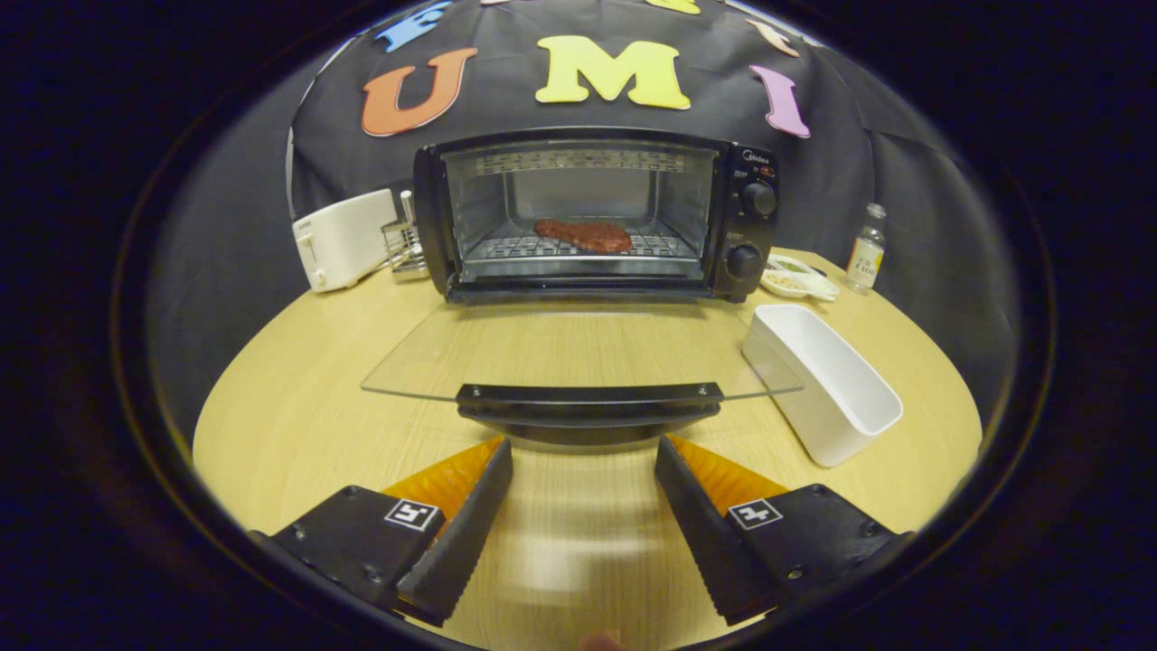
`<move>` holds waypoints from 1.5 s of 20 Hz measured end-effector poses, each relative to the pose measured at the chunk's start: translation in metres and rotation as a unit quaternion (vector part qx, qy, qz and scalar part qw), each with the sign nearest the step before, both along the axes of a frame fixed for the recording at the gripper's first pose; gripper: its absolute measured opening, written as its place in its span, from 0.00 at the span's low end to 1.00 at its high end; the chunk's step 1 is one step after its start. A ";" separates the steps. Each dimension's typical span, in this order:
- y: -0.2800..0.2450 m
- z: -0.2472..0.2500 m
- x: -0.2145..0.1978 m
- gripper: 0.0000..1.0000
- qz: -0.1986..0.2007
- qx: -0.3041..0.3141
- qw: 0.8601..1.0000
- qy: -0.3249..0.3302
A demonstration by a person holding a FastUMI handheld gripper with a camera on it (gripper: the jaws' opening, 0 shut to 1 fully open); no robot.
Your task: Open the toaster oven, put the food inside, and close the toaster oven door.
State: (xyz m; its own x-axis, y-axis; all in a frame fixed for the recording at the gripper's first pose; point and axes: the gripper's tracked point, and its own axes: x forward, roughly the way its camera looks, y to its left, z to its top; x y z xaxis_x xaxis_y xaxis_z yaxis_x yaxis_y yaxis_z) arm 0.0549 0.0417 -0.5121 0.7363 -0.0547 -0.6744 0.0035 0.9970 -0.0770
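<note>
A black toaster oven stands at the back of the round wooden table. Its glass door lies folded down flat toward me, with the black door handle at its near edge. A reddish-brown piece of food, like a steak, rests on the wire rack inside the oven. My gripper is open, with nothing between its fingers. The fingertips sit just short of the door handle and a little below it.
A white rectangular container sits on the table to the right of the door. A white toaster and a small wire rack stand left of the oven. Small dishes and a glass bottle are at the right rear.
</note>
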 end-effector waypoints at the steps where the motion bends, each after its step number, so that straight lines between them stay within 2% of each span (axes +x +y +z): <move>1: 0.000 -0.001 0.000 1.00 -0.002 0.002 1.000 -0.001; 5: 0.005 0.005 0.001 1.00 -0.005 0.010 1.000 -0.017; 8: 0.010 0.019 0.004 1.00 -0.004 0.014 0.998 -0.061; 14: 0.010 0.054 0.021 1.00 0.020 -0.031 0.989 -0.146; 17: 0.003 0.055 0.032 1.00 0.021 -0.056 0.987 -0.148; 22: 0.006 0.062 0.045 1.00 0.021 -0.026 0.988 -0.148; 26: 0.011 0.083 0.058 1.00 0.026 -0.020 0.985 -0.171; 30: 0.010 0.090 0.067 1.00 0.017 -0.018 0.986 -0.165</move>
State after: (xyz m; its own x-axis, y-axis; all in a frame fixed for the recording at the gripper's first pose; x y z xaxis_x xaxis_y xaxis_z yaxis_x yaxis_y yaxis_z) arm 0.1222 0.0517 -0.4224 0.9176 -0.0448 -0.3950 0.0004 0.9937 -0.1118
